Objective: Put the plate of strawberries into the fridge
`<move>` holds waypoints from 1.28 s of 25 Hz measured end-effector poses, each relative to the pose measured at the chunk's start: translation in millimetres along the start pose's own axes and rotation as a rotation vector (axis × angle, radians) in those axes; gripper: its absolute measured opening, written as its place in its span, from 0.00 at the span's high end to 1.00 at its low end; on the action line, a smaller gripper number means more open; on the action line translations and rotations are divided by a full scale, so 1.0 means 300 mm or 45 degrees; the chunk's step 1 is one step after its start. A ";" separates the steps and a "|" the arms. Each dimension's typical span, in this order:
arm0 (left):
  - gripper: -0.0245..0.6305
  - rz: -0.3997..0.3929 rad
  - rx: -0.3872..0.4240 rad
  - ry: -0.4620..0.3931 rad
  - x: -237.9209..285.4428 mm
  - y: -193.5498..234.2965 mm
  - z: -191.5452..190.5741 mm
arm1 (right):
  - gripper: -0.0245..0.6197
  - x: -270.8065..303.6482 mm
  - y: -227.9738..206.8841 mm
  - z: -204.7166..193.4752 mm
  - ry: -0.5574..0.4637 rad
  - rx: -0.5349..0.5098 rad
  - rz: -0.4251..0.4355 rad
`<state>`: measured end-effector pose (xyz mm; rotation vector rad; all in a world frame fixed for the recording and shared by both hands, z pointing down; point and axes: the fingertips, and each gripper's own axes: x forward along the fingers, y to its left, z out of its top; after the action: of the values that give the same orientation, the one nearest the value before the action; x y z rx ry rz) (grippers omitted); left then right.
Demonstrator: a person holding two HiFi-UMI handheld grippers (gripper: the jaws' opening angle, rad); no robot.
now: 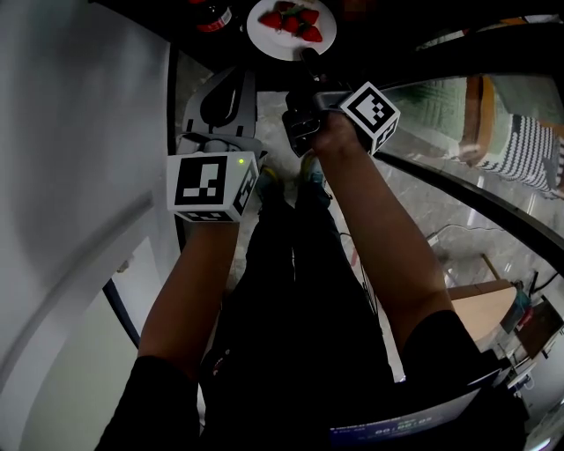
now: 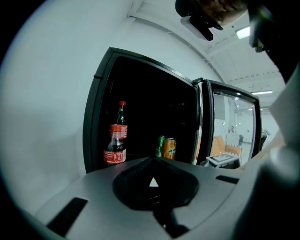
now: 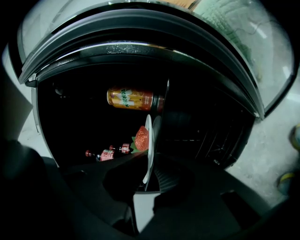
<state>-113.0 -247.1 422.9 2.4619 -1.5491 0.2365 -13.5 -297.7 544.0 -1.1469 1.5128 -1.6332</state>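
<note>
- Right side?
- My right tool [image 3: 146, 176] is clamped on the plate [image 1: 261, 25] rim, strawberries [image 1: 295, 21] on it, at the open fridge [image 2: 99, 108] front.
- Left?
- My left tool [image 2: 153, 183] is closed, empty.

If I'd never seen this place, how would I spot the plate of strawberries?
Look into the dark open fridge. There, the right gripper pinches a round white plate of red strawberries. Its neighbours are bottles and cans; it alone is flat and white.
</note>
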 end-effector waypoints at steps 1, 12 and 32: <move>0.96 -0.001 0.000 0.002 0.004 0.000 -0.002 | 0.92 0.000 0.000 0.001 0.005 -0.004 0.003; 0.96 -0.018 0.017 0.017 0.034 0.004 -0.012 | 0.83 -0.052 0.042 -0.008 0.125 -0.625 -0.063; 0.96 -0.039 0.028 0.057 0.103 0.042 -0.073 | 0.83 -0.067 0.112 -0.117 0.125 -1.824 -0.172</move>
<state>-111.4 -273.1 453.1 2.4780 -1.4973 0.3024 -40.2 -269.4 508.6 -1.8309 2.7958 -0.4341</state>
